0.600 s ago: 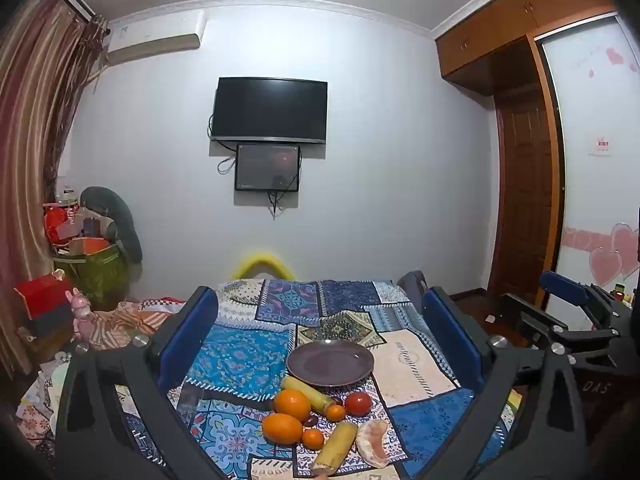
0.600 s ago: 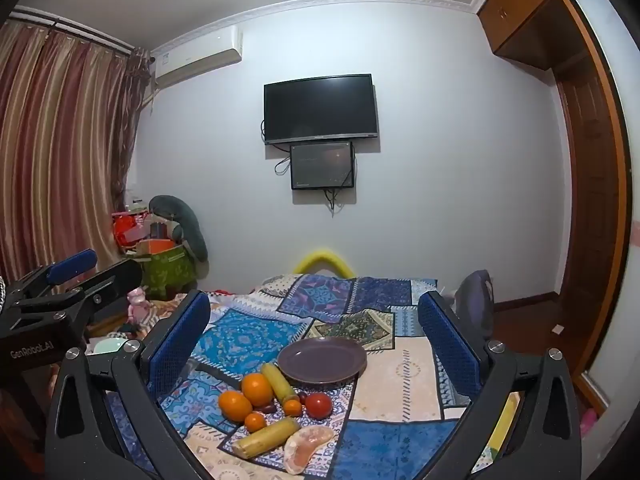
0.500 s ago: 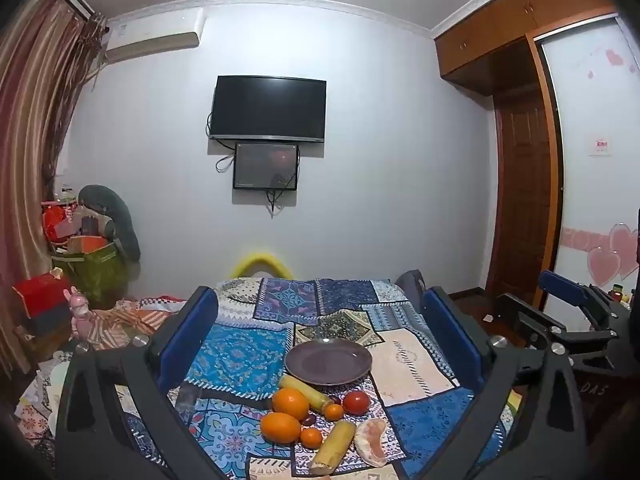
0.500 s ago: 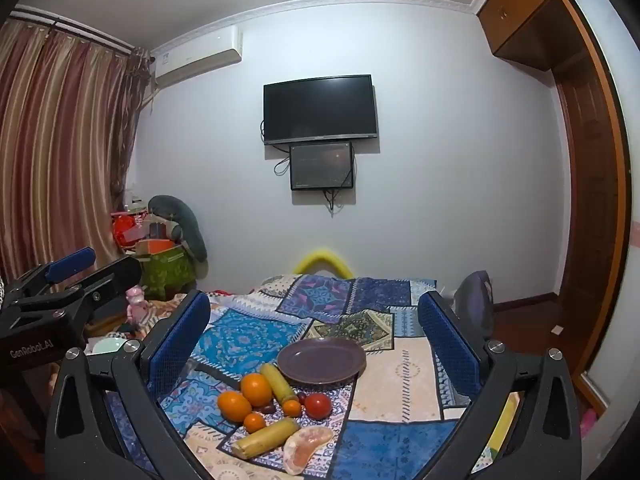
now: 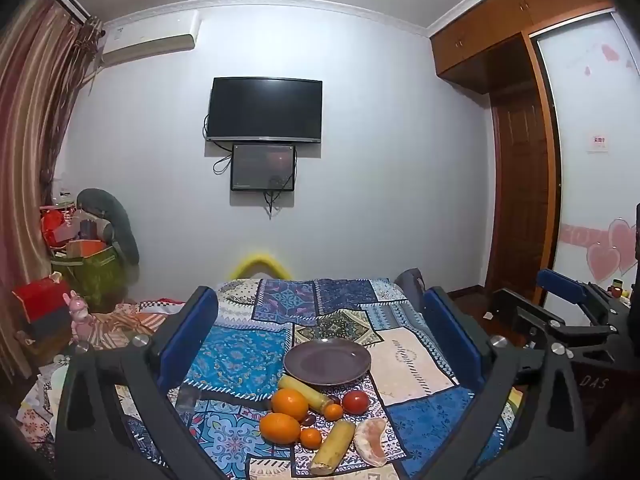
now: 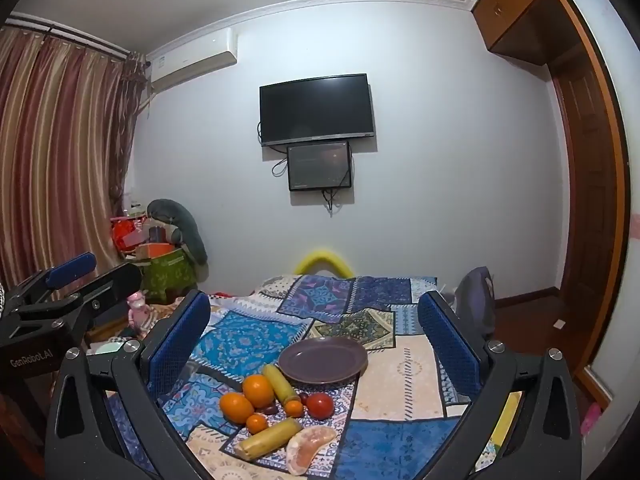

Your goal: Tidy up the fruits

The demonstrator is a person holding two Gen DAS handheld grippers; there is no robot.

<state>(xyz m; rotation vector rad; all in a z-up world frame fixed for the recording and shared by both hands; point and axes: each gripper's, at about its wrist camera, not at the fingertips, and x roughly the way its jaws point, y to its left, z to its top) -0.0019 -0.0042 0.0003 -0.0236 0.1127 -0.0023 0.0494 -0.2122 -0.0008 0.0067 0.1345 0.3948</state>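
A dark purple plate (image 5: 327, 361) (image 6: 323, 360) lies empty on a patchwork quilt (image 5: 240, 348) (image 6: 400, 392). In front of it is a cluster of fruit: two oranges (image 5: 289, 404) (image 6: 258, 390), small tangerines (image 5: 310, 437) (image 6: 256, 423), a red tomato (image 5: 355, 401) (image 6: 319, 405), two yellow corn-like pieces (image 5: 333, 446) (image 6: 267, 438) and a peeled pomelo segment (image 5: 372, 436) (image 6: 309, 448). My left gripper (image 5: 320, 316) and right gripper (image 6: 314, 312) are both open and empty, held well above and short of the fruit.
The right gripper shows at the right edge of the left wrist view (image 5: 568, 312), the left gripper at the left edge of the right wrist view (image 6: 68, 292). Boxes and bags (image 6: 160, 256) are piled left of the bed. A wall TV (image 5: 266, 110) hangs ahead; a wardrobe (image 5: 520, 200) stands right.
Both views have barely shifted; the left camera drifted slightly. The fruit and plate have not moved and both grippers stay open.
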